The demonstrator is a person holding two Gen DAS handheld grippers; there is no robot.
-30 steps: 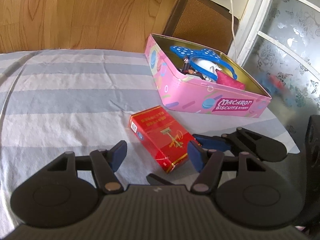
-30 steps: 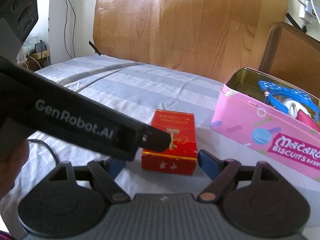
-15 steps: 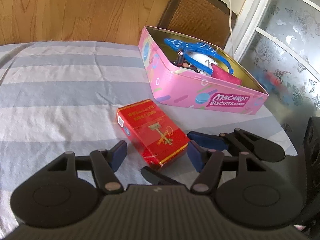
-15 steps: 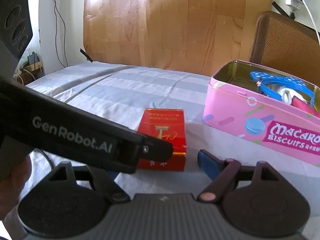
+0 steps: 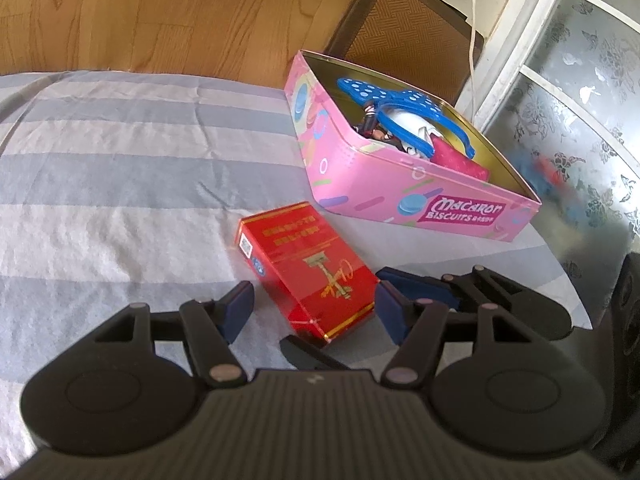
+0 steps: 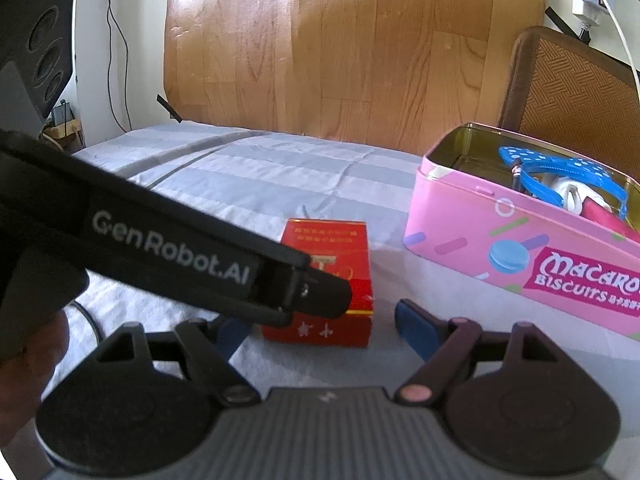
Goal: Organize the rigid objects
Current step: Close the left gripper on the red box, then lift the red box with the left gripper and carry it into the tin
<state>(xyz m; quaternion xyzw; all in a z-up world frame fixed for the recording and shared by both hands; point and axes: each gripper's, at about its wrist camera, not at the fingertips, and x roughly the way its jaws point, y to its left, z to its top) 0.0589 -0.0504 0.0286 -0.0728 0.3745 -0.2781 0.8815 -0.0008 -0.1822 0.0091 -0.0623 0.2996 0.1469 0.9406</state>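
Note:
A red box with gold print (image 5: 308,268) lies flat on the striped cloth, also in the right wrist view (image 6: 328,280). My left gripper (image 5: 312,312) is open, its blue pads either side of the box's near end, not closed on it. My right gripper (image 6: 320,324) is open just before the box's near end. The left gripper's black arm (image 6: 180,248) crosses the right wrist view and hides part of the box. An open pink biscuit tin (image 5: 400,188) stands behind right, holding a blue dotted item (image 5: 396,100) and other small things.
The grey and white striped cloth (image 5: 120,184) covers the table. A brown woven chair back (image 5: 400,28) stands behind the tin. A frosted glass door (image 5: 580,100) is at the right. The table's edge is near right.
Both grippers have moved closer to the red box; it now sits between the left gripper's pads. The jaws have stayed open.

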